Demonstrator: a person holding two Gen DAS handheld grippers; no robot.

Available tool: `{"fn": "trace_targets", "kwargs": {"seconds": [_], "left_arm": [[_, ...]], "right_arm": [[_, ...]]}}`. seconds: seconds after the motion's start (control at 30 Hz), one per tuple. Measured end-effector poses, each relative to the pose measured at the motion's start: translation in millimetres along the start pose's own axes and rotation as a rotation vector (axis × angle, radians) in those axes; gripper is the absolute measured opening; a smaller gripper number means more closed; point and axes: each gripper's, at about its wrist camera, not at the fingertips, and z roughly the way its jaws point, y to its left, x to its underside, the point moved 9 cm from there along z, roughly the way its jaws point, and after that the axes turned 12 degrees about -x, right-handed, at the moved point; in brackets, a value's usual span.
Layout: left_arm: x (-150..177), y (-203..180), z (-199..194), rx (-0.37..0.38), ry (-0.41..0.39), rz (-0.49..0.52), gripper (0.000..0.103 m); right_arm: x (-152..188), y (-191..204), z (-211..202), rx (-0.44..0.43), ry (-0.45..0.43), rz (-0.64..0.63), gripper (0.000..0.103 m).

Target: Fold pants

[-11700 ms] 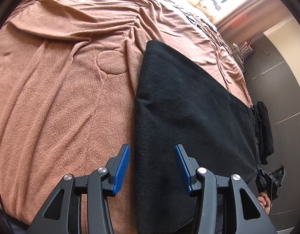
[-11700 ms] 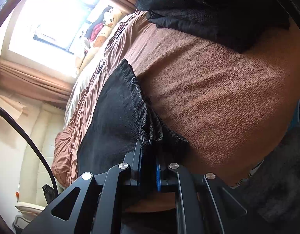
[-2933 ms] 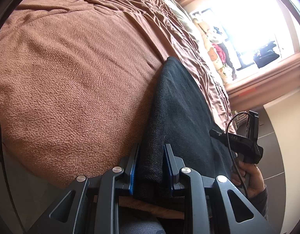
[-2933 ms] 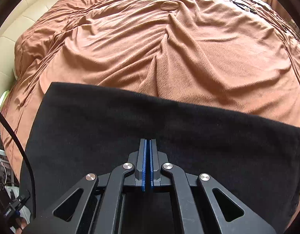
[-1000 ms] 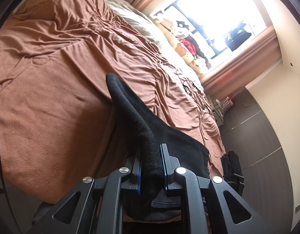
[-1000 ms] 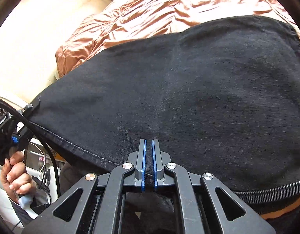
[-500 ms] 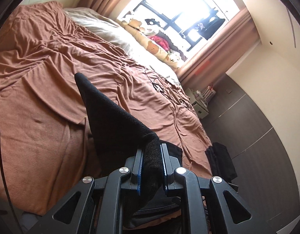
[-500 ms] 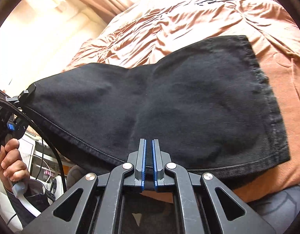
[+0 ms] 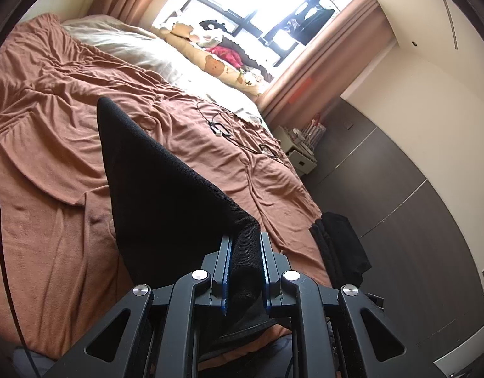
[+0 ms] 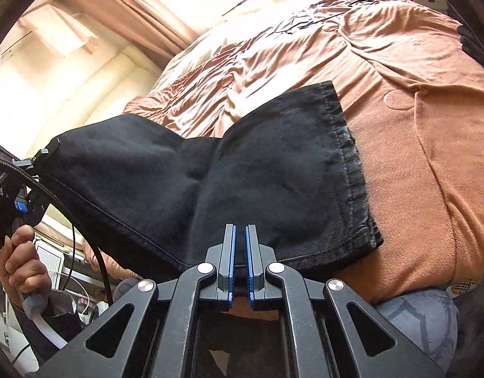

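Black pants partly lifted off bed, far hem end lying on brown blanket. Left gripper: fingers pinching thick folded edge of pants; cloth runs taut away from pads toward bed. Right gripper: fingers pressed nearly together on thin seam edge of pants. Person's hand on left gripper handle, seen at left of right wrist view. Second dark garment at bed's right edge. Window beyond pillows.
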Motion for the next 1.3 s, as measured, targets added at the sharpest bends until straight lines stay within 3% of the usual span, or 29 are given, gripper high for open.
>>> {"fn": "trace_targets", "kwargs": {"seconds": [0.53,0.87,1.3], "left_arm": [[28,-73,55,0.073,0.092,0.088,0.016],[86,-115,119,0.123,0.250,0.143,0.016],[155,-120,119,0.136,0.370,0.171,0.016]], "right_arm": [[0,-43,-70,0.020,-0.089,0.068,0.003],[6,-73,-93,0.059,-0.102,0.131,0.003],[5,-74,-96,0.025,-0.111,0.145,0.003]]}}
